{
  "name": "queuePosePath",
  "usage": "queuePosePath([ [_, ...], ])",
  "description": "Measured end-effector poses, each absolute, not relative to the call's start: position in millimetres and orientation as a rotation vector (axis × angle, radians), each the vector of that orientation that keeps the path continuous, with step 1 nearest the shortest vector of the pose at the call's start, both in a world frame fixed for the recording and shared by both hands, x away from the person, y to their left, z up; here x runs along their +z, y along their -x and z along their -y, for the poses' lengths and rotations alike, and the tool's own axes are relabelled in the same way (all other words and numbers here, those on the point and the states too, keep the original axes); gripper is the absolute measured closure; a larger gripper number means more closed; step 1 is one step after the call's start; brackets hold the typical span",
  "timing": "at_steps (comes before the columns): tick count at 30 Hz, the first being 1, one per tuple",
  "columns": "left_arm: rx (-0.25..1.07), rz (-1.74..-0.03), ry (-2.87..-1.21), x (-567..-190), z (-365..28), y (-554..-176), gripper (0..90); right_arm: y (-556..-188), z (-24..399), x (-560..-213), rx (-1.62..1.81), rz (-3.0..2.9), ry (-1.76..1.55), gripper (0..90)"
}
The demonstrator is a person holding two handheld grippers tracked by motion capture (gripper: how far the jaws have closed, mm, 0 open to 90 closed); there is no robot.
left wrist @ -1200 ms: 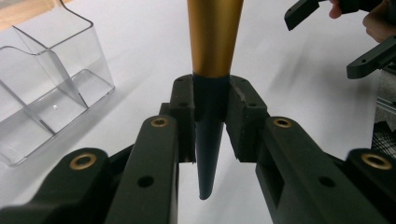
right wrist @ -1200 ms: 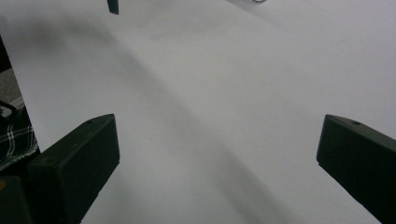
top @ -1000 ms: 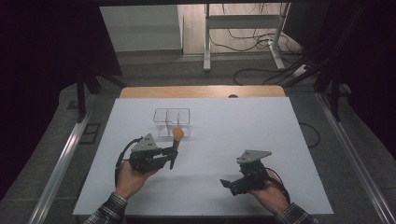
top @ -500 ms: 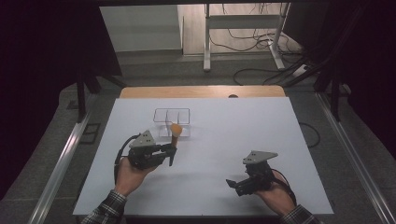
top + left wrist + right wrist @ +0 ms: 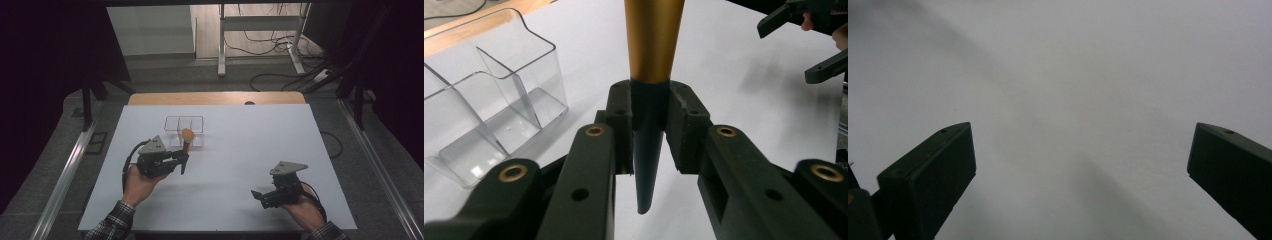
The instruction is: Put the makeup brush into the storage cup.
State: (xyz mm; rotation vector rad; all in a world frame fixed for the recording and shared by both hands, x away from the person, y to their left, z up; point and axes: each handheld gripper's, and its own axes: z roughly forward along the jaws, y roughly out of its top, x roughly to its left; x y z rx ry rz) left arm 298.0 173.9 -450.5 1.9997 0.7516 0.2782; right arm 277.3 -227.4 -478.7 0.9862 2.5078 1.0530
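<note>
High view takes in the white desk [image 5: 225, 150], with a strip of bare wood along its far edge, and the person's two forearms coming up from the near side. The left hand [image 5: 140, 181], in a plaid cuff, lies on the left half of the desk and points its left hand-held gripper [image 5: 183, 161] toward the far right; a grey three-cornered plate sits on top and a black cable loops round the wrist. The right hand [image 5: 305, 210] lies near the front right corner, well apart from the left, and its right hand-held gripper [image 5: 259, 196] points left across the desk. Just beyond the left hand-held gripper stands a clear plastic organiser [image 5: 184, 131] split into compartments, which look empty in the left gripper view, where its walls and floor show through. The left hand-held gripper's jaws are clamped on the dark tapered lower end of a slim tool with a gold-orange upper part [image 5: 653, 35]; the piece stands upright, its dark tip pointing down below the pads [image 5: 621, 120]. From above, its orange top [image 5: 187, 134] overlaps the near edge of the organiser, though whether it is over a compartment or just in front of it I cannot tell. Right gripper view looks down on bare white desk between two black jaws set wide apart, with nothing between them.
</note>
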Motion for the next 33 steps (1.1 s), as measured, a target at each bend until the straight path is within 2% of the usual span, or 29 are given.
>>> queuePosePath([
  [33,0.270,-0.783,-1.949,-445.0,-177.1,-326.7,74.0,-268.3,261.2,-483.1,0.953,-2.438,-1.105,0.0],
])
